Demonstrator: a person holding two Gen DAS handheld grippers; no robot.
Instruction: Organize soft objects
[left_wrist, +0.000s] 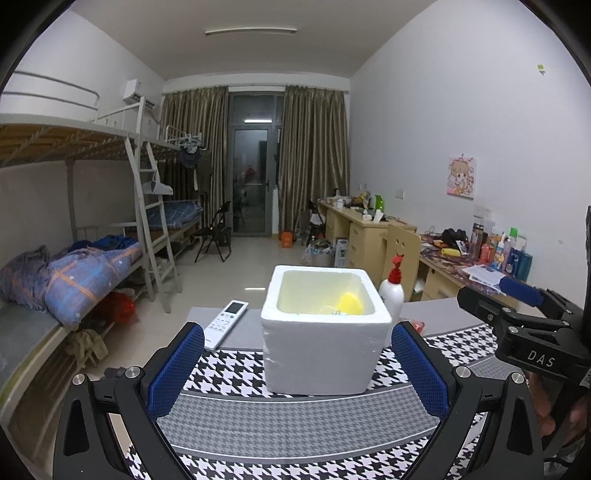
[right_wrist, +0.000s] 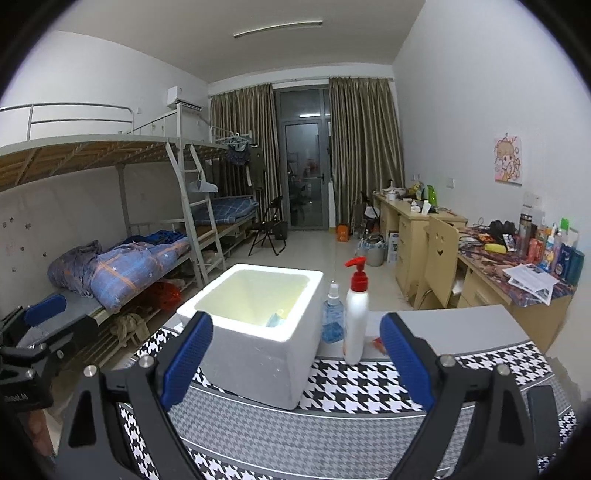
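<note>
Houndstooth cloth below, both empty tools hover level, spread wide.

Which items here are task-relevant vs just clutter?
Task-relevant:
white foam box
yellow soft item inside it
blue item inside it
left tool, open
right tool, open

Clutter:
remote control
white pump bottle
small blue spray bottle
houndstooth cloth

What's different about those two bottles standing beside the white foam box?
The white pump bottle with the red dispenser is taller and opaque; the small clear spray bottle of blue liquid is shorter, see-through, and nearer the white foam box. Both stand upright on the table.
</note>
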